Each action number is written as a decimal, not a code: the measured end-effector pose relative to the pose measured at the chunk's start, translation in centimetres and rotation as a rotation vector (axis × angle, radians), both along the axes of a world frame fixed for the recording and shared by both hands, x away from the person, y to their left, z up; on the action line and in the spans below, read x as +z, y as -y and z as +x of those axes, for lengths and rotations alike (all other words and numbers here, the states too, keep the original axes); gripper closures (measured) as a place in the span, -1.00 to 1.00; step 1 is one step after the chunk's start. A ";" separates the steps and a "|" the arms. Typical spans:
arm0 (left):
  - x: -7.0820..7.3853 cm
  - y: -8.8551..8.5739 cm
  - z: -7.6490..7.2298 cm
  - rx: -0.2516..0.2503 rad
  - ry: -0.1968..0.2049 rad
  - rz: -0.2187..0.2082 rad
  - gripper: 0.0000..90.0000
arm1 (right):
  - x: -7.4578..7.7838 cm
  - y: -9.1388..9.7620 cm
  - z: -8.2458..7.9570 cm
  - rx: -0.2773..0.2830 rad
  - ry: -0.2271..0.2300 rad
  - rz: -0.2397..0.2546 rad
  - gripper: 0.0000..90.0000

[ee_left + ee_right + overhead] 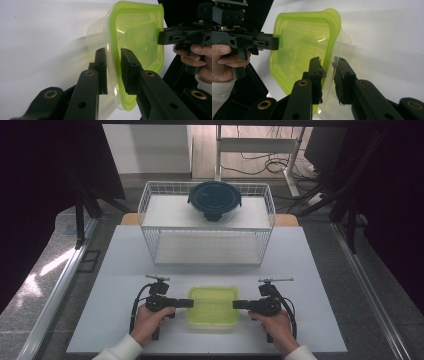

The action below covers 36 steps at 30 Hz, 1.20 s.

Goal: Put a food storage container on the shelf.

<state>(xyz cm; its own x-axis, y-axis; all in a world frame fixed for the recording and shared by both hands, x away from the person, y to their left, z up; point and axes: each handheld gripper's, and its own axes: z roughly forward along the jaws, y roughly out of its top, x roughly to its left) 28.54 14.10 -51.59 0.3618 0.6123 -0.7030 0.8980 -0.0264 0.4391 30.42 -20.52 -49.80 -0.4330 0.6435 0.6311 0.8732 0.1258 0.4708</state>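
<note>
Nearest to me on the white table [310,270] sat one square container [213,306] with a translucent lime-green lid, its clear body showing below the rim in both gripper views; it lay at the front centre of the board, between my two hands. Left gripper [188,303], held in my left hand [149,320], came in from the container's left side; in the left gripper view its two black jaws stood one on either side of the lid's rim [113,72], a small gap showing on each side, so I logged them as slightly spread around the edge and not clamped. Right gripper [238,304], held in my right hand [274,324], met the opposite side; in the right gripper view its jaws likewise straddled the rim [329,75], parted, with worn padding on the inner faces, and I could not tell whether either pad touched the plastic. Each gripper carried a black cable trailing back toward my white sleeves. Farther back stood one white wire basket [150,215], two-tiered, open to the front. On its upper shelf, right of centre, rested one round container with a dark lid [214,199] and clip tabs. Beyond the table, a grey floor, a desk frame and loose cables.
</note>
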 end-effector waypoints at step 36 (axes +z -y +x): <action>9.0 -0.5 -0.7 -0.009 0.318 0.050 0.77 | 7.9 -0.6 -0.2 0.059 0.318 -0.030 0.74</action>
<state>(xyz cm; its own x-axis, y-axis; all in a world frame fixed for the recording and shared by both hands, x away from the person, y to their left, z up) 27.88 14.64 -42.59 0.5641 0.6388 -0.5232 0.7157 -0.0624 0.6956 30.25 -19.88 -41.92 -0.6425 0.6279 0.4393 0.6739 0.1902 0.7139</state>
